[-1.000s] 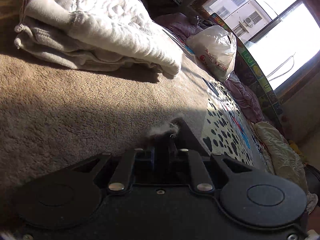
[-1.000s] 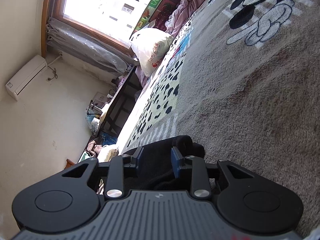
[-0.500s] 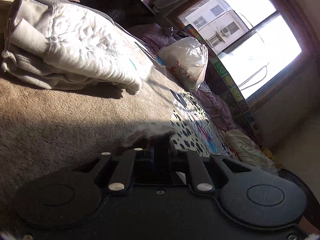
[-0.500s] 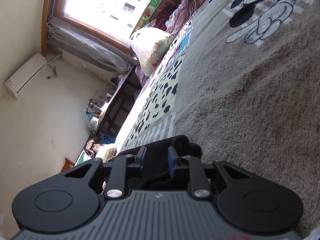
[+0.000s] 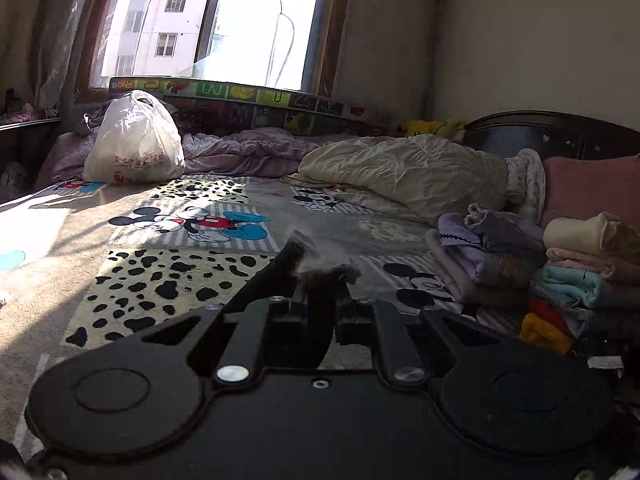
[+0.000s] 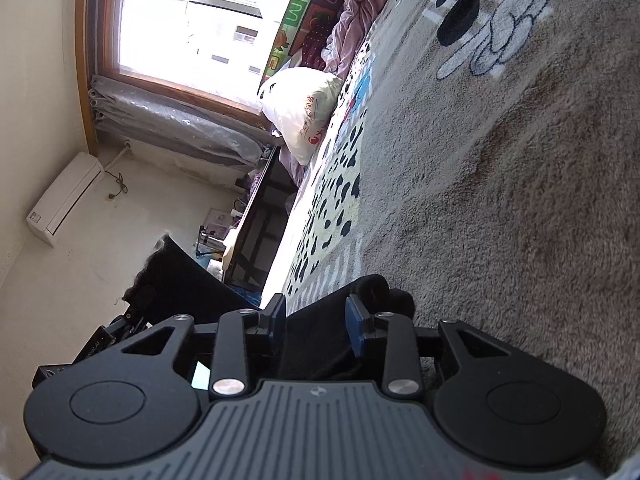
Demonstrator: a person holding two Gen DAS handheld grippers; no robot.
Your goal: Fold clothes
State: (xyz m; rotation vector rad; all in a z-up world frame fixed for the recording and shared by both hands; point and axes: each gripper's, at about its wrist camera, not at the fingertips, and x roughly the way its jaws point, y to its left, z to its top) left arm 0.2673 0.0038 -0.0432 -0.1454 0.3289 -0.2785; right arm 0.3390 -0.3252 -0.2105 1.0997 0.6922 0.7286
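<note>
The left gripper (image 5: 320,280) has swung up, clenched on a corner of the dark garment (image 6: 316,344) — while the right gripper (image 6: 316,320) has just loosened, cloth between its jaws, over the blanket (image 6: 500,208) — mid-fold, seemingly.

Black garment (image 6: 320,344), grey blanket (image 6: 500,208) w/ Mickey print (plus b&w spots), white bag (image 5: 134,140), blue fingers (image 6: 356,324).

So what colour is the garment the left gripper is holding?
Black, with a fuzzy grey edge: the garment is pinched in the left gripper; clearest in the left wrist view.
</note>
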